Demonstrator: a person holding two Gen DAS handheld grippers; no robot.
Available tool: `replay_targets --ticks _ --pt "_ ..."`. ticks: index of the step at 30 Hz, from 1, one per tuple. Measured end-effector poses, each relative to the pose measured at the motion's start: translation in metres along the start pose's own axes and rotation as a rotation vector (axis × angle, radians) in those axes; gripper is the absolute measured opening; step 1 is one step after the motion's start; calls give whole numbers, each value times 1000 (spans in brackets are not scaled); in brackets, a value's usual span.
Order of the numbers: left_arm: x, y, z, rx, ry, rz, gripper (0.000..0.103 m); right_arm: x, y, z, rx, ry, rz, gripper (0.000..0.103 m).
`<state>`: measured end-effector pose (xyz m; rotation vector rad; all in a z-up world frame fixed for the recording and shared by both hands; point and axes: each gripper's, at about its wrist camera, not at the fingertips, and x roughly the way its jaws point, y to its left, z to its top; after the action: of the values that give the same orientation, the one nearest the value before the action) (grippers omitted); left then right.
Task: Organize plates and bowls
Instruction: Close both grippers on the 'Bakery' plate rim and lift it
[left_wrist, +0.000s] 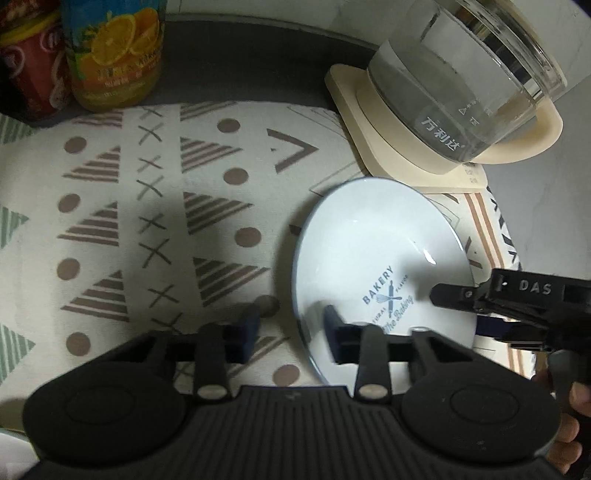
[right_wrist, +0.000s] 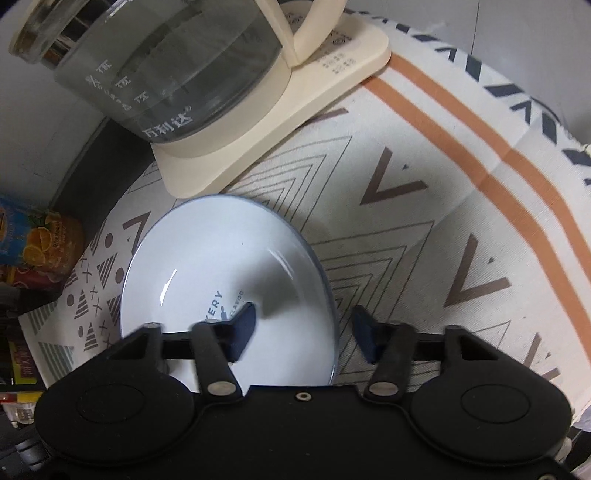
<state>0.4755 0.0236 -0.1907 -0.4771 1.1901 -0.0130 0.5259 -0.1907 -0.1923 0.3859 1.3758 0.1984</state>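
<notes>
A white plate (left_wrist: 369, 243) with a thin blue rim and blue "BAKERY" print lies on the patterned cloth; it also shows in the right wrist view (right_wrist: 221, 258). My left gripper (left_wrist: 291, 332) is open, straddling the plate's left rim, one finger over the plate, one over the cloth. My right gripper (right_wrist: 304, 328) is open and straddles the plate's right rim the same way; its finger (left_wrist: 454, 295) reaches over the plate from the right in the left wrist view. Neither is closed on the plate.
A glass kettle (left_wrist: 461, 85) on a cream base (right_wrist: 258, 140) stands just behind the plate. An orange juice bottle (left_wrist: 114, 51) and a red can (left_wrist: 29, 74) stand at the back left. A white rim (left_wrist: 11, 454) shows at the bottom left corner.
</notes>
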Motion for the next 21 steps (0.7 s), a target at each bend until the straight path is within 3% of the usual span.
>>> replay_targets --ticks 4,10,21 --pt "2 -2 -1 11 4 -32 11 -1 -2 -4 -1 -17 -10 20" --pt "-10 0 -1 10 -42 -30 11 -19 -7 -9 -13 -105 77 8" --pt "-56 10 1 -9 -146 -10 12 -60 21 -16 -46 -205 193 7"
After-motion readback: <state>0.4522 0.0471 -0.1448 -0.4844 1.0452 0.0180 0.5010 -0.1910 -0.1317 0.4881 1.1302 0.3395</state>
